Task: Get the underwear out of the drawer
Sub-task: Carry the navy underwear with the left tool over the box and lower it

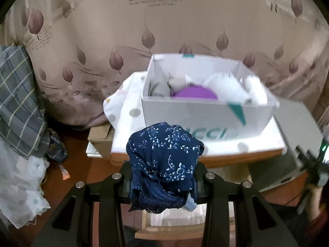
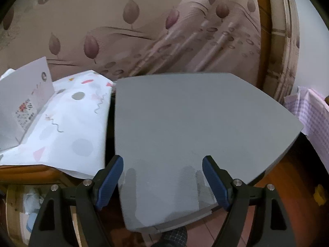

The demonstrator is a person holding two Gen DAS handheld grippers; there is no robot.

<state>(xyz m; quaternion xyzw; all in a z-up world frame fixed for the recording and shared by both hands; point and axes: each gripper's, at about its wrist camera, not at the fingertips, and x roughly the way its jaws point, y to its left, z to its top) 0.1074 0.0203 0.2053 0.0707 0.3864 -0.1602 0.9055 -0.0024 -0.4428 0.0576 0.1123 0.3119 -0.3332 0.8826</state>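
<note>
Left wrist view: the left hand-held gripper (image 1: 164,177) is clamped on the navy floral underwear (image 1: 164,160), held up in front of the white box (image 1: 185,111); removal looks done, so placing comes next. Right of the box, the right hand-held gripper (image 2: 162,177) gapes wide, empty, over a grey panel (image 2: 195,119).

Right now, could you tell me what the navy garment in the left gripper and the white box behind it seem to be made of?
Navy floral underwear: soft thin woven fabric, matte, with a lace edge. White box: probably cardboard, smooth printed finish, with crisp folded walls.
</note>
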